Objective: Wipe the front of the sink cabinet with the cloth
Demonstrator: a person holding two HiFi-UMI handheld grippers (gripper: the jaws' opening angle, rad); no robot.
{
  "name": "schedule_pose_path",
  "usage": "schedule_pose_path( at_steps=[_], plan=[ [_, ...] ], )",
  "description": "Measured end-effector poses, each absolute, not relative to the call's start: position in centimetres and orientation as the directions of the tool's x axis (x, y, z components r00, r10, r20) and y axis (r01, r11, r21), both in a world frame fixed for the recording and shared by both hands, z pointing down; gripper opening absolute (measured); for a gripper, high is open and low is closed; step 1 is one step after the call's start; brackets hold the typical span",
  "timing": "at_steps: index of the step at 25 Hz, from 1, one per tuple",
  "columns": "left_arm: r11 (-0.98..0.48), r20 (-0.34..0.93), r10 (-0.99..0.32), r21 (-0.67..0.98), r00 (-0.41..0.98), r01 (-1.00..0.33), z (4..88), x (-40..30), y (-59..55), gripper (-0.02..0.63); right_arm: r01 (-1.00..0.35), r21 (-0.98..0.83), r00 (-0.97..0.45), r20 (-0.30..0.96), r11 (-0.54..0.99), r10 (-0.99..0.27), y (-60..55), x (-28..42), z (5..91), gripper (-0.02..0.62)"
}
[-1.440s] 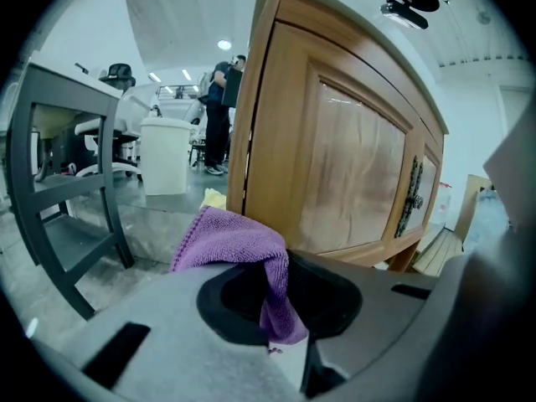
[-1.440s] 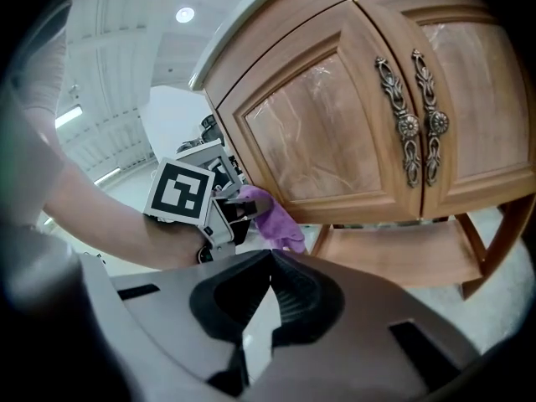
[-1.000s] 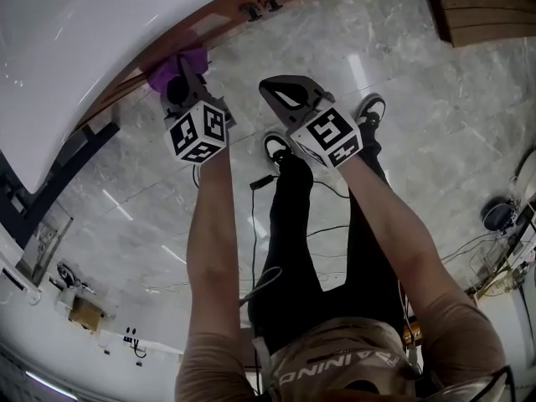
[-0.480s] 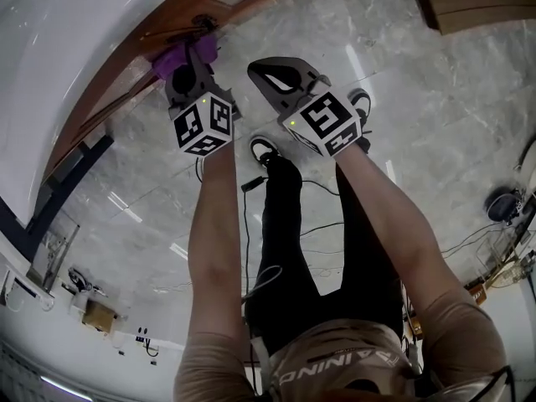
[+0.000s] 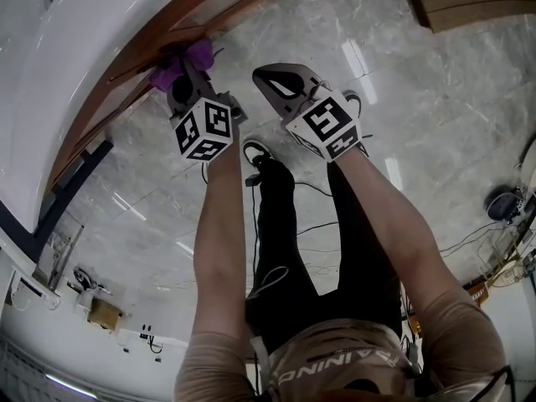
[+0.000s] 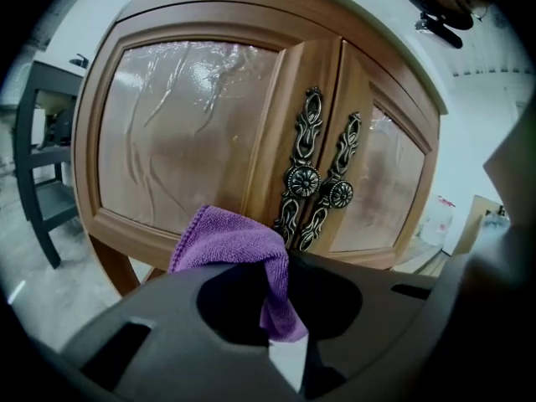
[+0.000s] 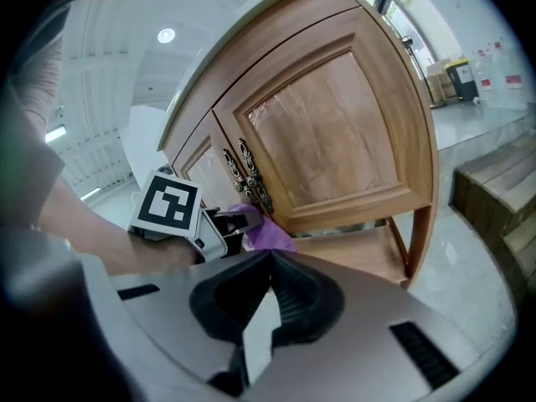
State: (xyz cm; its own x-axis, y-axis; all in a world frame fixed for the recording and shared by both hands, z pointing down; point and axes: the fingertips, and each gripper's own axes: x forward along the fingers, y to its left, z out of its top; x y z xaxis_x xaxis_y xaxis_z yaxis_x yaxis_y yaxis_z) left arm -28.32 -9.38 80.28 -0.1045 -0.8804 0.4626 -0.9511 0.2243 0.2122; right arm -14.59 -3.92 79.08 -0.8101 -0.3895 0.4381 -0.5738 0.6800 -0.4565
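A purple cloth [image 6: 232, 239] is pinched in my left gripper [image 6: 283, 266], bunched against the lower rail of the wooden sink cabinet [image 6: 193, 141], just below the two ornate door handles [image 6: 304, 179]. The head view shows that cloth [image 5: 179, 60] pressed to the cabinet front [image 5: 159, 38] ahead of the left gripper [image 5: 188, 77]. My right gripper [image 5: 263, 75] hangs beside it over the floor, shut and empty. In the right gripper view the right gripper [image 7: 270, 260] points at the cabinet's right door [image 7: 335, 132], with the cloth [image 7: 270, 234] and left gripper cube [image 7: 167, 203] ahead.
A white counter [image 5: 59, 48] tops the cabinet. A dark metal stand [image 6: 40, 145] is left of it. Wooden steps [image 7: 494, 195] lie to the right on the marble floor. Cables [image 5: 311, 226] trail by the person's legs and shoes [image 5: 253, 150].
The left gripper has slid the cloth along the cabinet front toward the door handles. The right gripper has stayed shut beside it.
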Motion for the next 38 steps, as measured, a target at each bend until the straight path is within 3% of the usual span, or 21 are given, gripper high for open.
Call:
schedule_pose_path(
  at_steps=[21, 33, 38],
  plan=[
    [0.087, 0.454, -0.890, 0.241, 0.033, -0.967, 79.6, -15.9, -15.9, 0.037, -0.598, -0.454, -0.793, 0.456, 0.660, -0.404, -7.7, -5.6, 78.0, 0.011],
    [-0.019, 0.454, -0.880, 0.264, 0.142, -0.964, 79.1, -7.1, -19.6, 0.037, -0.651, -0.429, -0.756, 0.448, 0.627, -0.478, -12.2, 1.2, 76.2, 0.011],
    [0.056, 0.453, -0.887, 0.304, 0.092, -0.951, 79.0, -6.1, -20.2, 0.037, -0.667, -0.437, -0.743, 0.454, 0.604, -0.492, -12.9, 3.9, 76.2, 0.011]
  ],
)
